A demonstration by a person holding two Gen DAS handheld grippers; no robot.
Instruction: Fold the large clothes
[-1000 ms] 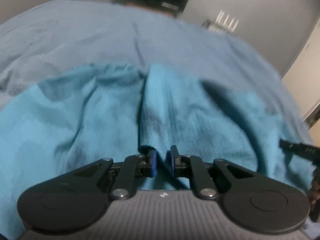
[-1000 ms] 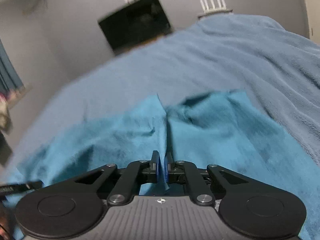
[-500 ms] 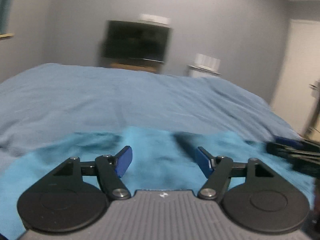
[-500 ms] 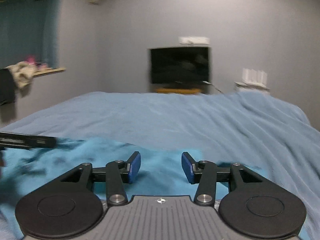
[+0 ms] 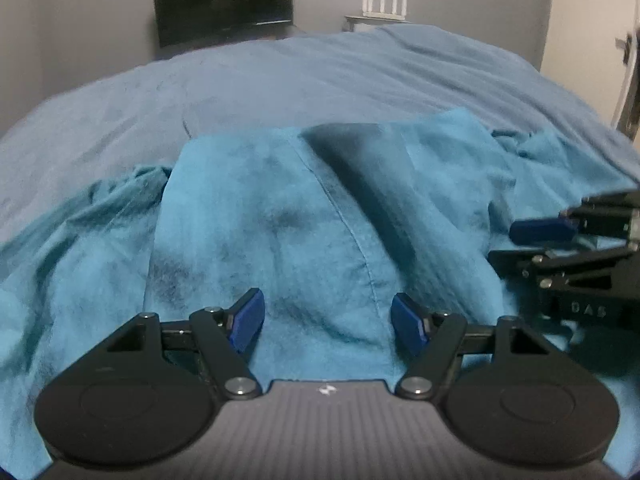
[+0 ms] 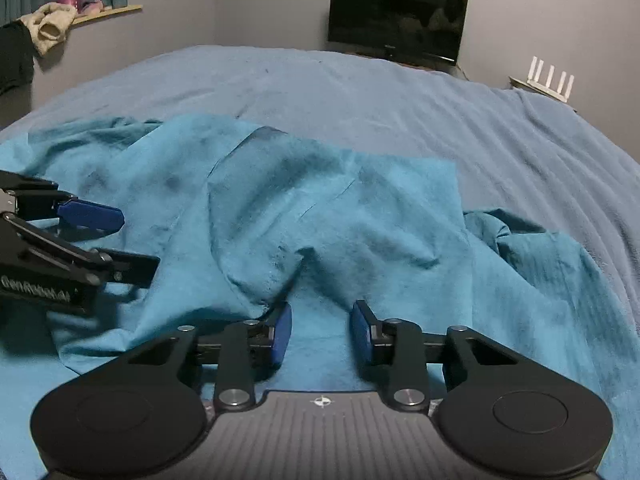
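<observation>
A teal garment (image 5: 280, 216) lies rumpled on a bed covered by a blue blanket (image 5: 320, 76), spread across the near part of the bed with a folded-over panel on top and crumpled cloth trailing out at both sides. The left tongs (image 5: 327, 320) hang over the middle of the garment with their blue pads wide apart; their jaws have just been opening, and the cloth lies below them without either pad pressing on it. The right tongs (image 6: 321, 330) stand just beside them over the near edge of the same garment, jaws parted by a narrower gap, which has just been closing a little after opening; a raised fold of cloth sits just ahead of the left pad, but nothing is gripped. Each pair shows at the edge of the other's view: the right tongs (image 5: 560, 240) at the right border, the left tongs (image 6: 80, 236) at the left border. At the far wall stand a dark television (image 6: 398, 16) and a white router (image 6: 550, 80) with upright antennas. Clothes (image 6: 48, 26) are heaped on a ledge by a curtain in the right wrist view.
</observation>
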